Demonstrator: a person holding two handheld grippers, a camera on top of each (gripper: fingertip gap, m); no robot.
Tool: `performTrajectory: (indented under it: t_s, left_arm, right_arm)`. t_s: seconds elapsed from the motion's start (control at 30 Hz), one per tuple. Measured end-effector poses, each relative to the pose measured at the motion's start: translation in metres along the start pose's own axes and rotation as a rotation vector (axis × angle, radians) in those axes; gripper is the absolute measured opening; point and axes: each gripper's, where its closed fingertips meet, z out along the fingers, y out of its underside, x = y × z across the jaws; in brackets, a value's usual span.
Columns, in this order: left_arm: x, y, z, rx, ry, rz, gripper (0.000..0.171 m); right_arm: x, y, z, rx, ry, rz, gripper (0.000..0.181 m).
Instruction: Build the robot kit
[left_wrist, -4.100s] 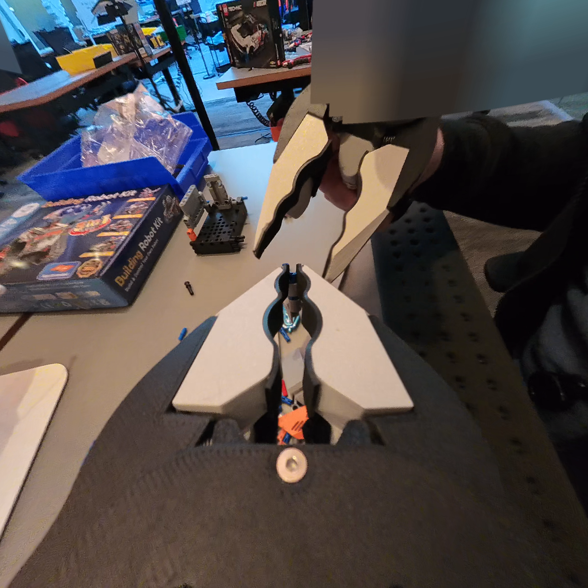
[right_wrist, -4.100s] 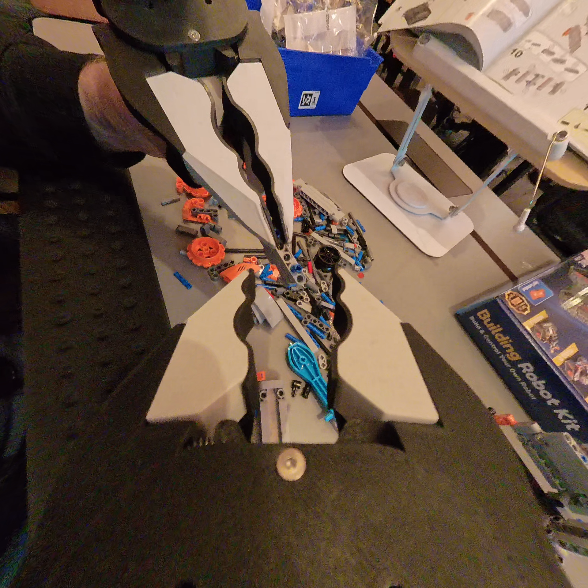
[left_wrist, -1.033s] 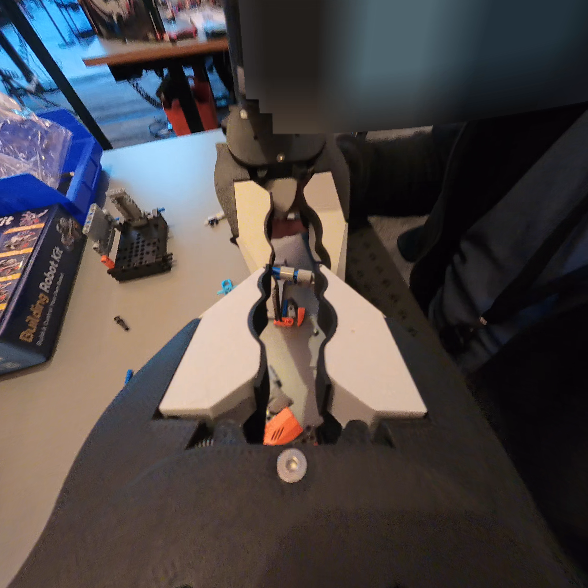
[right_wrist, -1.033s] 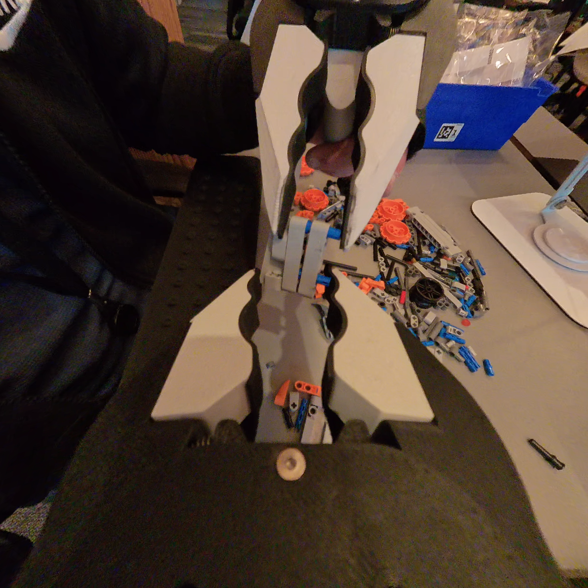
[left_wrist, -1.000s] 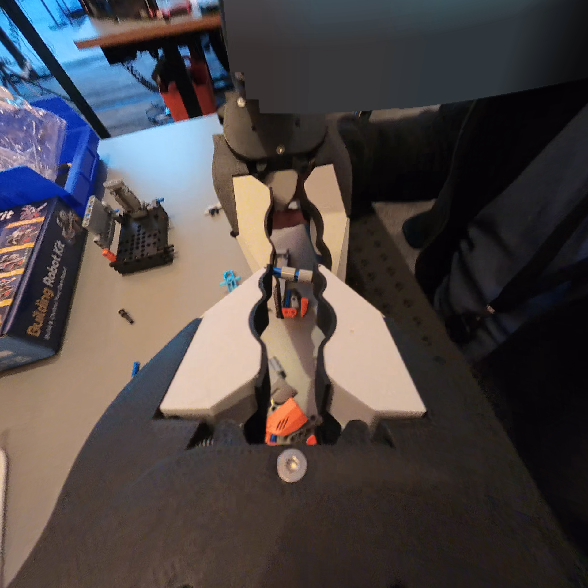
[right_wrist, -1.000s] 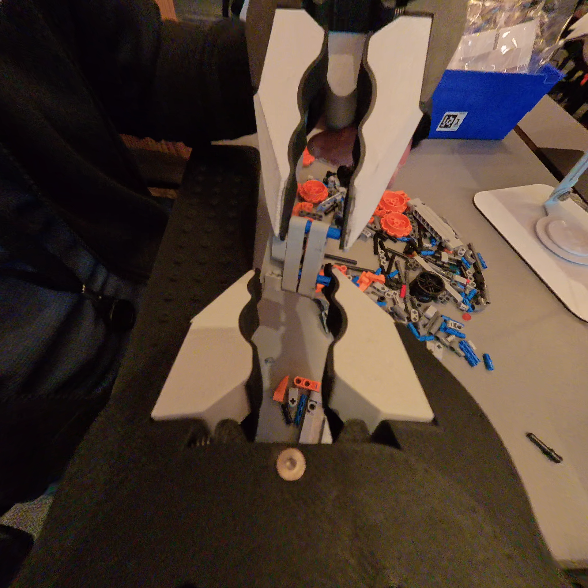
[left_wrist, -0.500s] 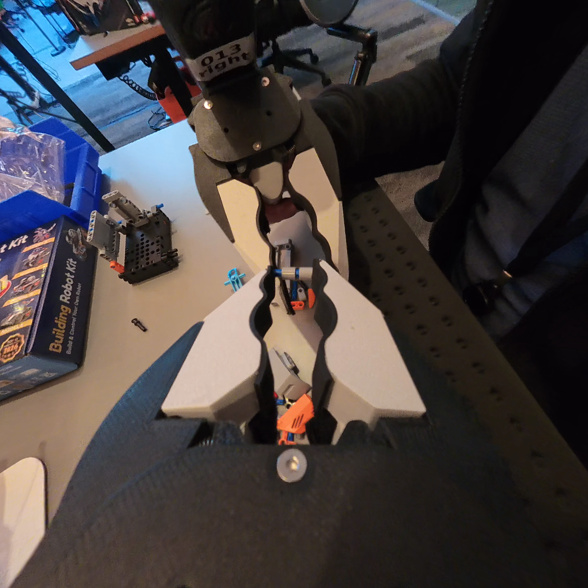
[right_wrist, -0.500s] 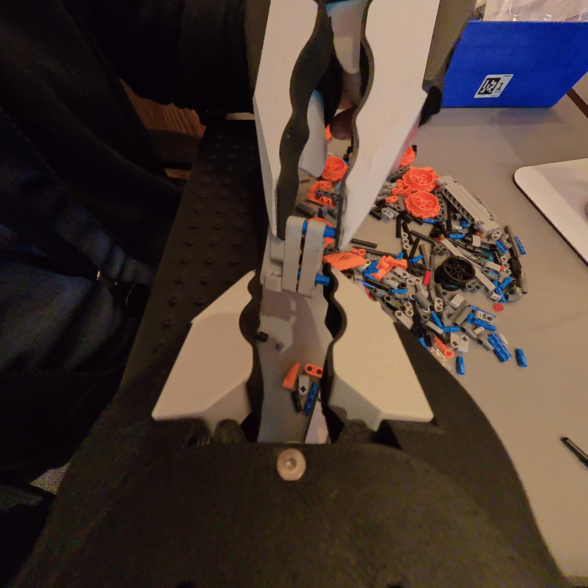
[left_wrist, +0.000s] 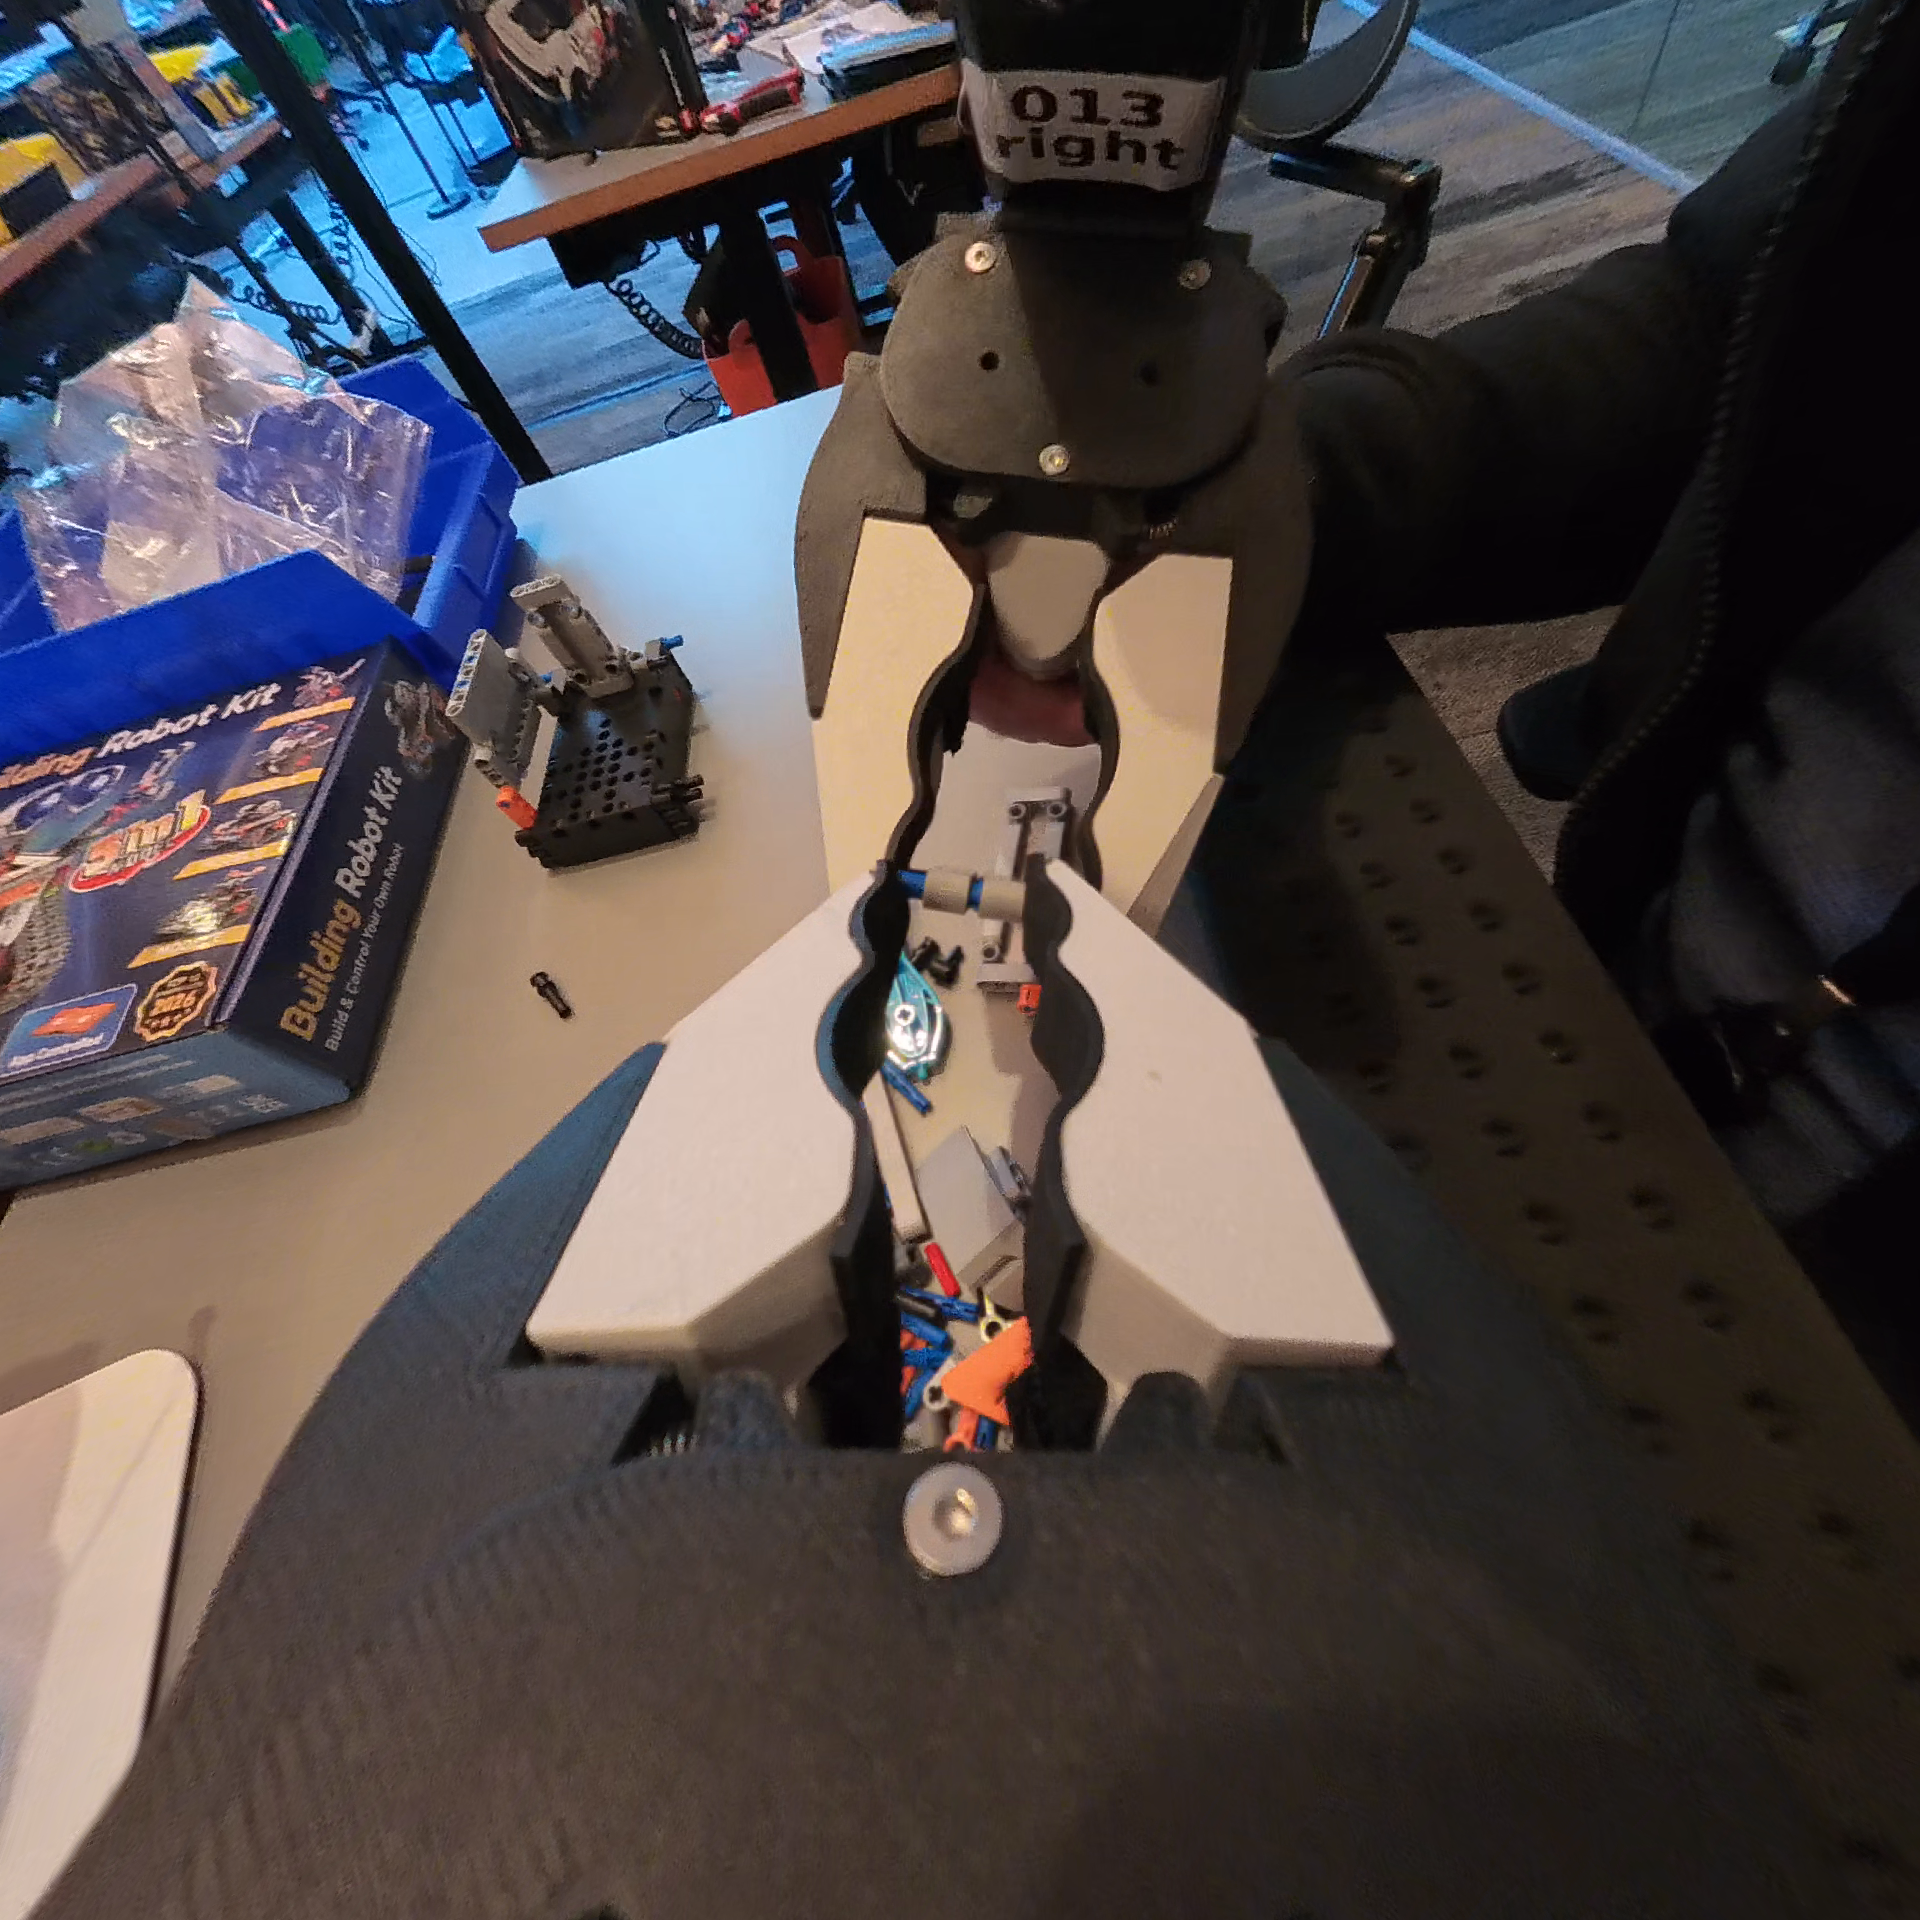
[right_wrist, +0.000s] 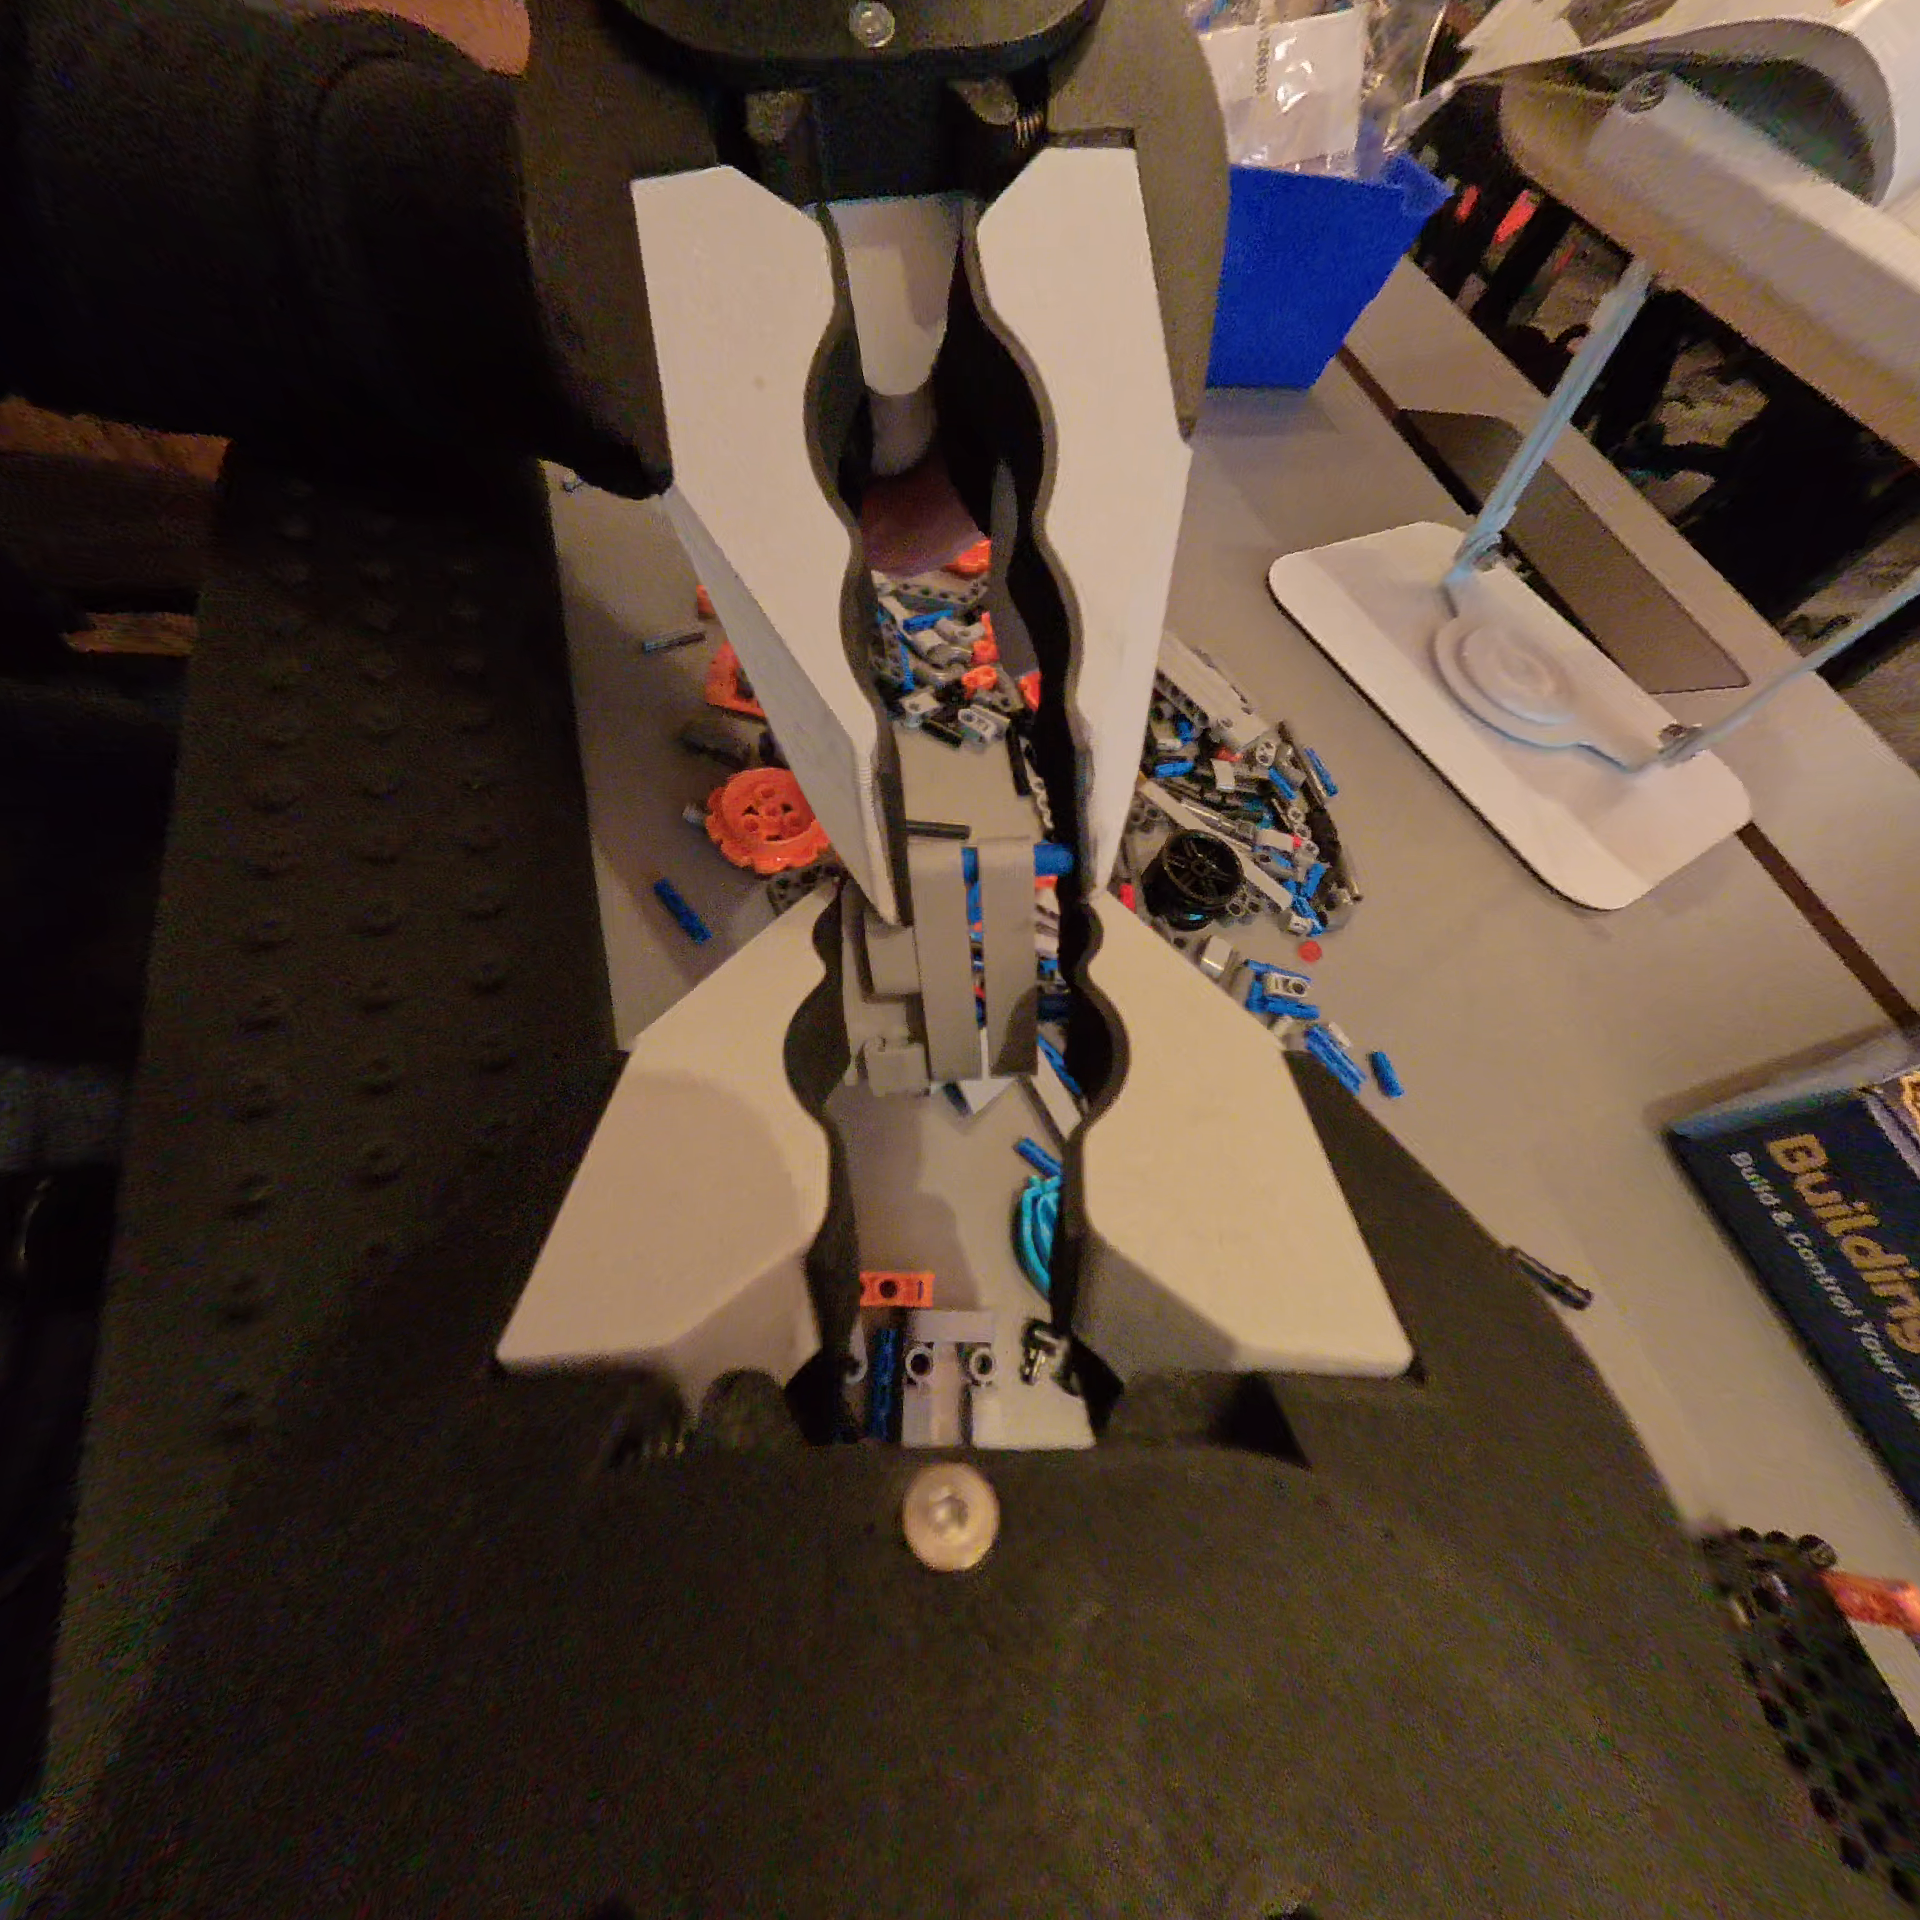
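My left gripper (left_wrist: 961, 904) and my right gripper (right_wrist: 961, 935) meet tip to tip above the grey table. Between them is a small grey beam assembly with a blue pin (right_wrist: 945, 966). In the left wrist view its pin end (left_wrist: 961, 891) lies crosswise between my left fingertips, which are shut on it. The right gripper (left_wrist: 992, 868) faces me from above, a hand in a dark sleeve behind it. In the right wrist view the beams' lower ends sit between my right fingertips, which press on them. The left gripper (right_wrist: 987, 894) comes down from the top.
A pile of loose grey, blue, black and orange parts (right_wrist: 1226, 810) lies under the grippers, with an orange gear (right_wrist: 764, 816). A black studded mat (left_wrist: 1455, 935) flanks it. To the left are a kit box (left_wrist: 187, 862), a blue bin (left_wrist: 260, 613) and a black perforated build (left_wrist: 613, 769). A white lamp base (right_wrist: 1507, 707) stands to the right. Left and right tips are no more than a few centimetres apart.
Four seconds ago the grippers were apart, the right one open. Over the last second both stay tip to tip on the assembly and swing together over the table.
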Motion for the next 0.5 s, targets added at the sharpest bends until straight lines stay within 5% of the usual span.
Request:
performTrajectory:
  t_s: [0.5]
  left_arm:
    - [-0.004, -0.001, 0.002, 0.015, -0.009, -0.061, 0.021]
  right_arm:
    - [0.002, -0.001, 0.0, 0.02, -0.027, 0.045, 0.035]
